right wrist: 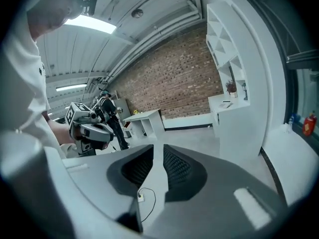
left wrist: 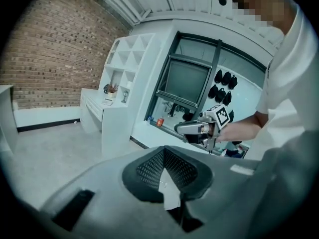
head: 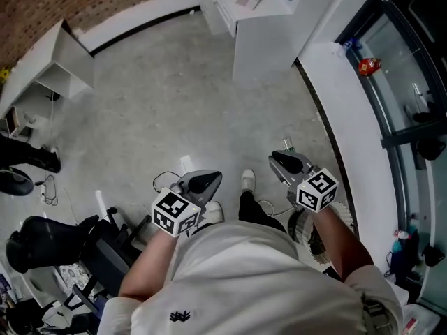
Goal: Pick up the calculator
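Fingers (left wrist: 149,171) of left gripper (left wrist: 163,152) meet at tips, empty; right gripper (right wrist: 158,151) fingers (right wrist: 177,169) slightly apart, empty. Both held low over floor (head: 174,82), likely just in transit. Calculator (head: 247,0) looks like the flat thing on far counter (head: 276,9), well away.

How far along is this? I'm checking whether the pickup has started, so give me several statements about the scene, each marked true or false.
1. Neither gripper holds anything. True: the left gripper and the right gripper are both empty.
2. The right gripper's jaws are clamped on something. False: they stand slightly apart with nothing between them.
3. The left gripper's jaws meet at their tips. True.
4. Every wall in view is white. False: one is a brick wall.
5. The red object lies on the floor by the person's shoes. False: it sits up by the window.
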`<state>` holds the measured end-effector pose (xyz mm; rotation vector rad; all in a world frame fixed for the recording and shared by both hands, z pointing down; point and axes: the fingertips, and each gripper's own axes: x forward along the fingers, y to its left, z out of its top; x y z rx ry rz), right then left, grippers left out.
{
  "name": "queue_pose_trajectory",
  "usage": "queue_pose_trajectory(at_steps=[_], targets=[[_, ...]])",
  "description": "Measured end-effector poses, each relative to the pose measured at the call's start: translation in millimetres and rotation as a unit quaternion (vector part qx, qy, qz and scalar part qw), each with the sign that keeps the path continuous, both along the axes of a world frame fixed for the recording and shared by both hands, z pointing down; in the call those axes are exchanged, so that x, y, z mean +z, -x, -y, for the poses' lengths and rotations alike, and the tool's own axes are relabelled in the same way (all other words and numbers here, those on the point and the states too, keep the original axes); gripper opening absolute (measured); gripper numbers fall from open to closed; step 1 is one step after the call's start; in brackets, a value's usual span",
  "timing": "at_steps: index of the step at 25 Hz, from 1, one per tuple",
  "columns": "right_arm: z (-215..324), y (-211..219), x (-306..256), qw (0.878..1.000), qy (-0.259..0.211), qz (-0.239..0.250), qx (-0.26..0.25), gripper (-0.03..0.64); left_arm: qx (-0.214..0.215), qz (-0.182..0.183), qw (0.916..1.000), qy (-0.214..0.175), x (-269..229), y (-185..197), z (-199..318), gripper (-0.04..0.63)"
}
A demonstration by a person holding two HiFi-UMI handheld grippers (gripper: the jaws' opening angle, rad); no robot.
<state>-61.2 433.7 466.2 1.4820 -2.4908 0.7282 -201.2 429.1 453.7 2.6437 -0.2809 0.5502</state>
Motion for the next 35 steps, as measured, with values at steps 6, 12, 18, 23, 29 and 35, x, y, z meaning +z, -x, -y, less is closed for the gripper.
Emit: queue_pose_trajectory(at_steps=[6, 12, 18, 23, 29, 35], targets=[[56, -77, -6, 1.0, -0.019, -0.005, -0.006, 0.127, 0.007, 0.005, 0.9999, -0.014, -7, -81, 42, 0.006], [111, -144, -10, 0.999, -0.042, -0.021, -0.02, 0.137, 0.008, -0.004, 0.9995, -0.03, -22, -153, 84, 0.006], [163, -165, 3, 0.999, -0.037, -0.01, -0.021, 0.138, -0.007, -0.005, 0.9997, -0.022, -21, -173, 124, 0.006], [211, -176, 13, 0.999, -0.032, -0.023, -0.025, 0.138, -0.014, -0.014, 0.9997, -0.017, -11, -180, 175, 0.006], [290, -190, 10, 0.999, -0.024, -0.032, 0.003, 0.138, 0.013, -0.032, 0.999, -0.028, -14, -188, 263, 0.006], [385, -205, 4, 0.998, -0.014, -0.045, 0.035, 0.138, 0.046, -0.04, 0.9975, -0.034, -26, -189, 360, 0.006]])
